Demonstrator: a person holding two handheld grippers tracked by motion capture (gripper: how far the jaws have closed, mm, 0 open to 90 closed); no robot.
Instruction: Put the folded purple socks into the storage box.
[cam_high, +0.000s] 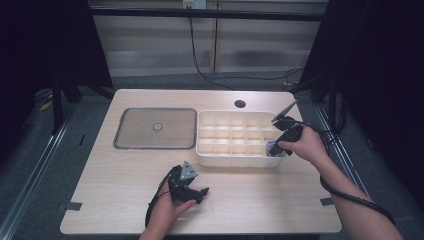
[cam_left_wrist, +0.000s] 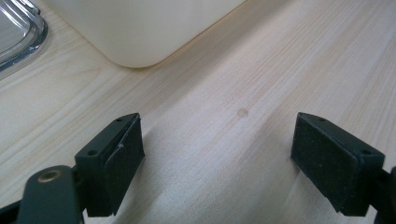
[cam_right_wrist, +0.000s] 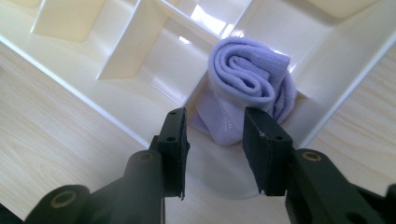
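A rolled lavender sock (cam_right_wrist: 250, 77) lies in the near right corner compartment of a cream divided organizer (cam_right_wrist: 116, 70). My right gripper (cam_right_wrist: 217, 114) hovers just above it. Its jaws are partly apart and the pads are clear of the cloth. In the high view the right gripper (cam_high: 277, 142) points down at the sock (cam_high: 271, 148) at the organizer's (cam_high: 235, 159) right end. My left gripper (cam_high: 202, 194) rests low over bare wood at the front of the table. The left gripper (cam_left_wrist: 217, 149) is open with nothing between its fingers.
A flat clear lid (cam_high: 155, 128) lies on the table left of the organizer, and its edge (cam_left_wrist: 18, 32) is close to the left gripper. The organizer's rounded corner (cam_left_wrist: 140, 32) stands ahead of that gripper. A round hole (cam_high: 240, 104) sits near the table's far edge.
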